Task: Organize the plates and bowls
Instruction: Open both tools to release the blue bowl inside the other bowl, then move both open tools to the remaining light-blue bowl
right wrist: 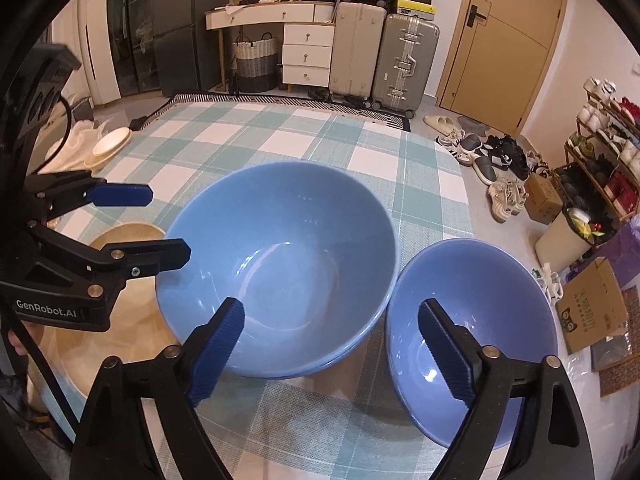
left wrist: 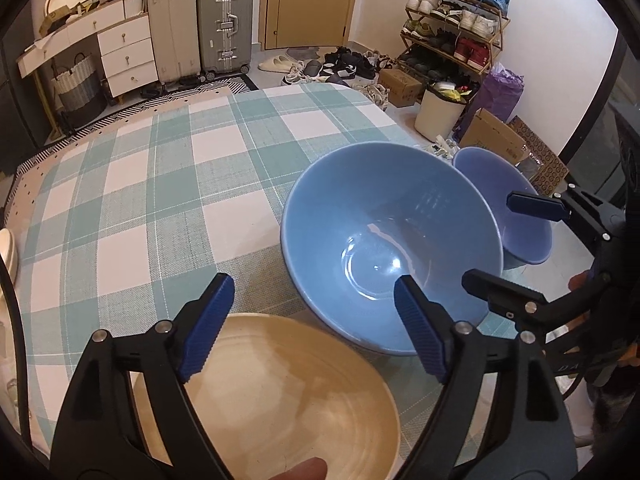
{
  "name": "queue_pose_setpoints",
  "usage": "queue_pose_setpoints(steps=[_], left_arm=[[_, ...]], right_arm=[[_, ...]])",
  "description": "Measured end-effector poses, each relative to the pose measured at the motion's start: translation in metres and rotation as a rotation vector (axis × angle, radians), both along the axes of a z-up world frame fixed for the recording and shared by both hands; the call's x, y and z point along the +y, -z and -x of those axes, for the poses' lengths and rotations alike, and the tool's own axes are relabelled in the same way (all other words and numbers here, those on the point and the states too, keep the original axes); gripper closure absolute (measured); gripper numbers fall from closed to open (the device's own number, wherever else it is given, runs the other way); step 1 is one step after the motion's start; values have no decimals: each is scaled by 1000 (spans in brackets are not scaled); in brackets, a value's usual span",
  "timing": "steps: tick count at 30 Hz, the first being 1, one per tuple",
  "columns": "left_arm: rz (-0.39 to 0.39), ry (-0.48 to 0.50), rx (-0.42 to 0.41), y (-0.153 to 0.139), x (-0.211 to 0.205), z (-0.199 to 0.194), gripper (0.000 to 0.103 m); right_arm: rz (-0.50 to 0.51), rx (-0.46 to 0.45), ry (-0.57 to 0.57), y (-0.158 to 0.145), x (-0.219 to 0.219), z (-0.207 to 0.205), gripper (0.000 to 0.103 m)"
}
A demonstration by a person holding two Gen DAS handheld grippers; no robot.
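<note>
A large blue bowl (left wrist: 392, 240) (right wrist: 280, 272) stands upright on the green-and-white checked table (left wrist: 160, 200). A smaller blue bowl (left wrist: 516, 196) (right wrist: 472, 312) stands right of it, rims almost touching. A tan wooden dish (left wrist: 280, 392) (right wrist: 120, 344) lies to the left, near the table's front edge. My left gripper (left wrist: 312, 284) (right wrist: 168, 224) is open above the tan dish and the large bowl's near rim, holding nothing. My right gripper (right wrist: 332, 306) (left wrist: 488, 240) is open too, one finger over the large bowl and the other over the small bowl; its pads touch neither.
White dishes (right wrist: 112, 142) sit at the table's far left edge. Off the right edge are a white bin (left wrist: 438, 114), cardboard boxes (right wrist: 592, 312), loose shoes and a shoe rack (left wrist: 456, 28). Suitcases (right wrist: 404, 56) and drawers stand beyond the table. A fingertip (left wrist: 300, 470) shows at the bottom.
</note>
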State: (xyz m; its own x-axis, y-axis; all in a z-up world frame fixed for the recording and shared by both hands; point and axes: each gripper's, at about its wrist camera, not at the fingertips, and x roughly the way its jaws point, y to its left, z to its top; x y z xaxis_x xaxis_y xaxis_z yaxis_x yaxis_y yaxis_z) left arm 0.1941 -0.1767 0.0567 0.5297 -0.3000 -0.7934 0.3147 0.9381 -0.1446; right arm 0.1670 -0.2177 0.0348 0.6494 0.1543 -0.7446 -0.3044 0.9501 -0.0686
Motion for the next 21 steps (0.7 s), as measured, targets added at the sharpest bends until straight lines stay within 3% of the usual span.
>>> queue_pose_setpoints(steps=[2, 3, 4, 21], left_arm=[[13, -1, -4, -3, 1, 1, 14], [16, -2, -6, -5, 1, 1, 5], [18, -7, -10, -7, 1, 2, 2], [16, 61, -49, -35, -31, 21, 2]], right_arm=[[-27, -9, 9, -4, -5, 1, 4], [-40, -13, 10, -5, -7, 2, 4], [-53, -17, 15, -7, -10, 2, 4], [-172, -86, 145, -36, -72, 37, 1]])
